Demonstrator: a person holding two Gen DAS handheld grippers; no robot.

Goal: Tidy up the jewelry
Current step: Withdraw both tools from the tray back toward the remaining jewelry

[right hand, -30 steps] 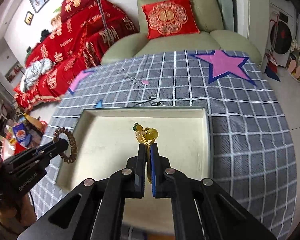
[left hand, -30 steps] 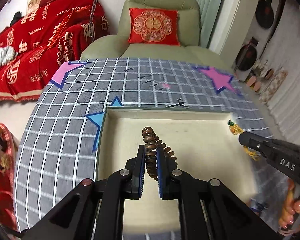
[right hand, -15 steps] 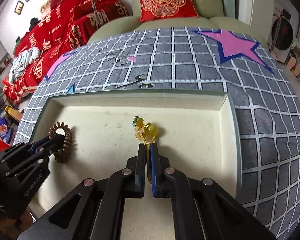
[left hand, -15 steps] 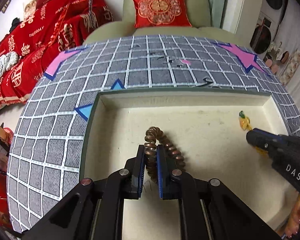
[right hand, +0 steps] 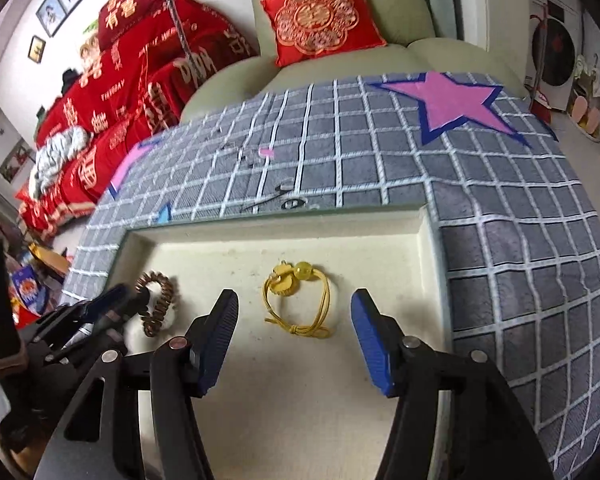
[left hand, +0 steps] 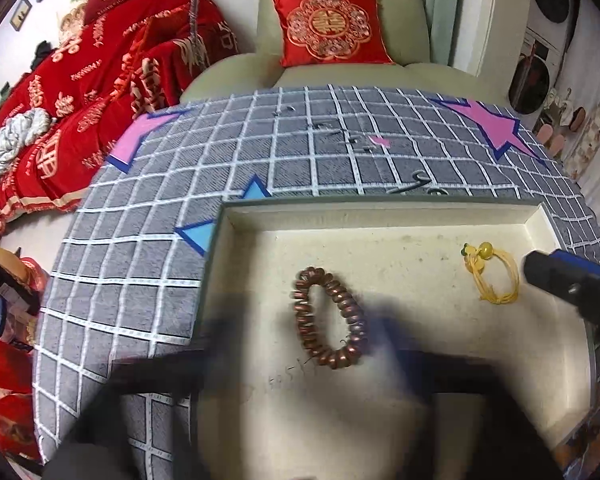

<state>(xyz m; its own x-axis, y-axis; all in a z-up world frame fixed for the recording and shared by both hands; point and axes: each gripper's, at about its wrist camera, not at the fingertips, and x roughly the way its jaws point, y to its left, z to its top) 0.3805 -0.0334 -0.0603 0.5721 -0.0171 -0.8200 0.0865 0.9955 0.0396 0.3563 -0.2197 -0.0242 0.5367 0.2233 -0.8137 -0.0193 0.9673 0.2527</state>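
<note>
Right hand-held gripper (right hand: 295, 332) released; left hand-held gripper (right hand: 134, 300) state indeterminate. Yellow bracelet (right hand: 296, 300) and copper bracelet (left hand: 329, 317) lie inside tray (right hand: 430, 256). Risk: a withdrawing finger snags a bracelet loop.

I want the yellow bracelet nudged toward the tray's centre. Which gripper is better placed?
Right gripper: its open fingers already flank the yellow bracelet in the tray.

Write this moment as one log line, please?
right gripper: open | yellow bracelet: released in tray | copper bracelet: in tray
</note>
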